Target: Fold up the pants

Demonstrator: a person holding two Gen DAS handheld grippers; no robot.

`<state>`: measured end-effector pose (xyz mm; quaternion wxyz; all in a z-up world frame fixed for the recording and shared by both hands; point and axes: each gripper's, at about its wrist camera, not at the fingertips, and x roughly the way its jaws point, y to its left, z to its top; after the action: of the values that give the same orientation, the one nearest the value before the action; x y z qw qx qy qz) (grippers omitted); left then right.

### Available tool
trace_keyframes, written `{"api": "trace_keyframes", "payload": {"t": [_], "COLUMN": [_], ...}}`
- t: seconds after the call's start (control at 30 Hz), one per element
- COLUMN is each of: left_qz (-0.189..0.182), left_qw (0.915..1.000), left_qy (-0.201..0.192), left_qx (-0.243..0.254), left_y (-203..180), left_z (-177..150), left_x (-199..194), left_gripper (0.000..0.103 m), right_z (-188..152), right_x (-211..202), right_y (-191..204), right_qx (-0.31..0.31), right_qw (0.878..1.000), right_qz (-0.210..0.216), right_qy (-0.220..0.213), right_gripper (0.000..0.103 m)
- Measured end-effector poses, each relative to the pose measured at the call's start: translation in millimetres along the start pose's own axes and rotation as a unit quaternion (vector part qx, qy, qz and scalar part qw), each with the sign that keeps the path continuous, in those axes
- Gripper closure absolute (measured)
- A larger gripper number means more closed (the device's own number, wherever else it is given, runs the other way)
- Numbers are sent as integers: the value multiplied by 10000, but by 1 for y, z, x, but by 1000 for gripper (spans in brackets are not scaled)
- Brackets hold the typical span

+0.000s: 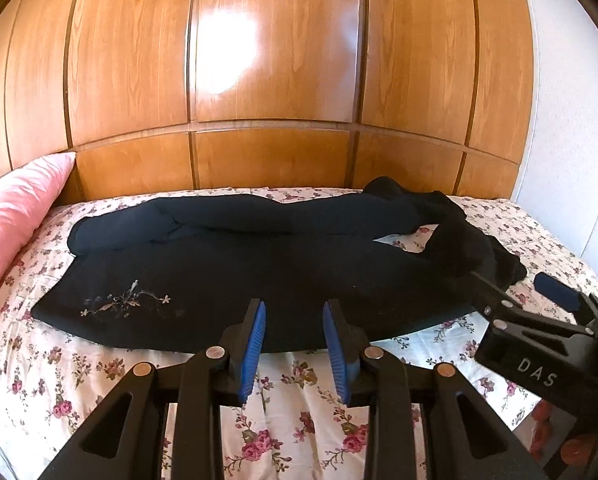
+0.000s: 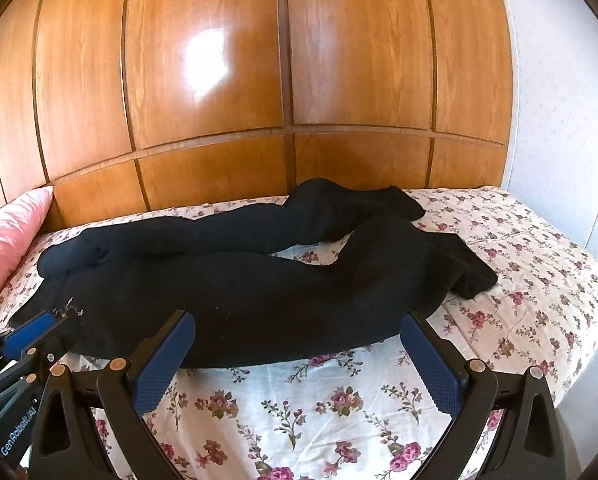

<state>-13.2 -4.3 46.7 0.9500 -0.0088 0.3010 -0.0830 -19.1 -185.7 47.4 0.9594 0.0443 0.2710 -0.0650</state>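
Black fabric: the pants (image 1: pixel 235 264) lie lengthwise across the floral bedsheet (image 1: pixel 299 408), waist left near the pink pillow (image 1: pixel 15 216), cuffs right.
Progress: early by the look of it; legs appear only roughly laid side by side, far leg rumpled, cuffs apart.
Left to do: align legs, then fold across.
Look: dark, soft, small embroidered flowers near the left end.
Left gripper (image 1: pixel 295 344): parted, empty, just short of the near edge.
Right gripper (image 2: pixel 299 364): spread wide, grasping nothing.
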Motion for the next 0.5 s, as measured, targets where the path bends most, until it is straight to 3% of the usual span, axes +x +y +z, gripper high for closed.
{"api": "trace_keyframes", "payload": {"t": [0.5], "left_qz": [-50], "left_qw": [9999], "left_qy": [-93], "left_qx": [-134], "left_y": [3], "left_z": [5], "left_x": [-7], "left_gripper": [73], "right_z": [-1], "right_x": [1], "right_y": [6], "right_qx": [48], "right_qw": [9999], "right_qz": [83], "right_qy": [79], "right_gripper": [0]}}
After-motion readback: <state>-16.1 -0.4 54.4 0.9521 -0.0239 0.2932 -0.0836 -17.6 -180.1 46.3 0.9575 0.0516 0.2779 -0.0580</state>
